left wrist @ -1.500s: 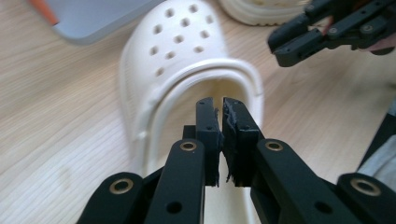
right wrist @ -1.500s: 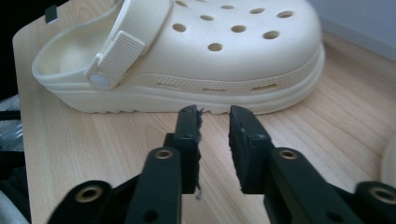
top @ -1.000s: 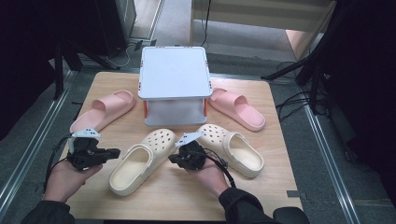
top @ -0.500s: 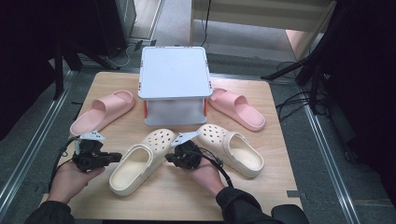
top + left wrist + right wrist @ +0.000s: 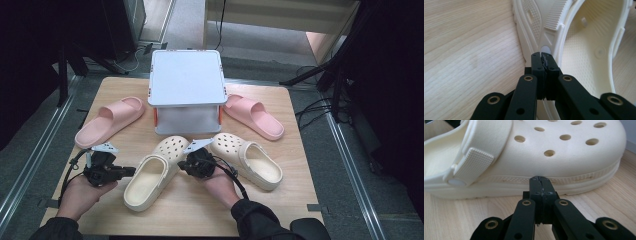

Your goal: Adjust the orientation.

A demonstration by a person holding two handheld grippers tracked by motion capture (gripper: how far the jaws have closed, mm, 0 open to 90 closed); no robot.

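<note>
A cream clog (image 5: pixel 150 176) lies at the table's front centre, toe toward the box. My left gripper (image 5: pixel 131 171) points at its left side. In the left gripper view the shut jaws (image 5: pixel 543 55) have just finished closing, with nothing between them, tips at the clog's rim (image 5: pixel 554 42) by the strap pivot. My right gripper (image 5: pixel 181 167) points at the same clog from the right. In the right gripper view its shut tips (image 5: pixel 540 180) rest against the clog's sole edge (image 5: pixel 574 181) below the holed toe. A second cream clog (image 5: pixel 252 161) lies to the right.
A white lidded box (image 5: pixel 186 82) stands at the back centre of the wooden table (image 5: pixel 300 165). One pink slide (image 5: pixel 107 120) lies left of it and another (image 5: pixel 252 116) right of it. Dark stands and cables surround the table.
My left gripper has edged right, up to the cream clog's side, and its jaws have closed the last bit. The right gripper has shifted slightly left toward the same clog.
</note>
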